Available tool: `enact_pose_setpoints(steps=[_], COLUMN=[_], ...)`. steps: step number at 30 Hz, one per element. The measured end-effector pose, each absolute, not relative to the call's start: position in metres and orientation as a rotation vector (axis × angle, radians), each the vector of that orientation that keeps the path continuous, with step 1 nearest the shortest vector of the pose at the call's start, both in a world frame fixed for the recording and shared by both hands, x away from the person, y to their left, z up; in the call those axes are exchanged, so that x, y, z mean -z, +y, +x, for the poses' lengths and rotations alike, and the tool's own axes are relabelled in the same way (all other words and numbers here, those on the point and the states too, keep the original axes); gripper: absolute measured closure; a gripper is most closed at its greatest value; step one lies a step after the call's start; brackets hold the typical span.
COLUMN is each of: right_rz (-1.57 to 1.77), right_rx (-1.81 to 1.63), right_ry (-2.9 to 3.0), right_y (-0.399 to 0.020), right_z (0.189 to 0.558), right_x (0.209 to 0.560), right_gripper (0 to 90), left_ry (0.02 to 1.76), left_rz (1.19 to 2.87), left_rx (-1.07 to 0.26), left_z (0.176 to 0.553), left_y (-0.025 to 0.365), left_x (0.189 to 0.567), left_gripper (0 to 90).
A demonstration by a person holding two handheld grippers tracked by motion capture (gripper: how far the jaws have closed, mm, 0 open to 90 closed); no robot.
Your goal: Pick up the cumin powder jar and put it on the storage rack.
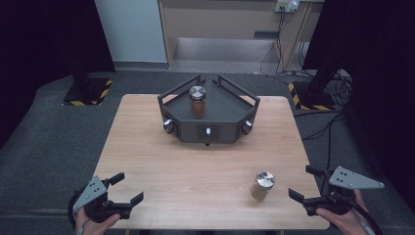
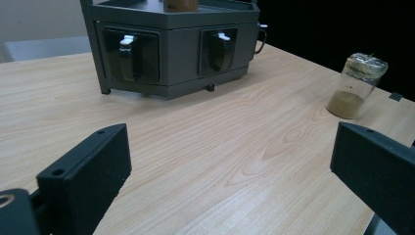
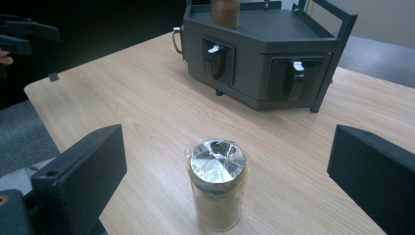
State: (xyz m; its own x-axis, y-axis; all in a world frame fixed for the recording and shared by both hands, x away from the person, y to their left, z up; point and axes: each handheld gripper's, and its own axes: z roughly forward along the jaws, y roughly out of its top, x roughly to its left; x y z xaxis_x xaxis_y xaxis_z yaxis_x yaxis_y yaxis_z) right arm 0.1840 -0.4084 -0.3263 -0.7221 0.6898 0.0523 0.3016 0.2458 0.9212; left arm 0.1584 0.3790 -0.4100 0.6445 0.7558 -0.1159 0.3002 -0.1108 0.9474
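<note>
Two hand-held grippers wait with jaws spread at the near edge of a wooden table [image 1: 147, 147].

From above, the left gripper [image 1: 125, 188] and right gripper [image 1: 306, 183] flank a foil-capped jar [image 1: 262, 185] standing well in front of the dark tray stand [image 1: 208, 128], which carries a second jar [image 1: 197, 101]. The left gripper view places the near jar right of the stand, contents seemingly powder. The right gripper view centres that jar between the released jaws, untouched.

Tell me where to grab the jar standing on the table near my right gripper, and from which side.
Grip the jar around its glass body just below the foil-covered lid, coming in level from the person's side with the right gripper. It stands upright with straight round walls and open table all around, and the open jaws already frame it.
</note>
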Motion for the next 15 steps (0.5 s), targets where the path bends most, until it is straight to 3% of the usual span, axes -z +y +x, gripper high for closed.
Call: enact_pose_setpoints(steps=[15], right_rz=[0.91], right_rx=[-1.396], right_ry=[2.248], right_y=[-0.394], right_z=[0.2], right_x=[0.324], right_gripper=[2.5], left_ry=[0.855], left_rz=[1.697], left_rx=[-0.478], left_z=[0.16], left_y=[0.379], left_x=[0.41], left_gripper=[0.6])
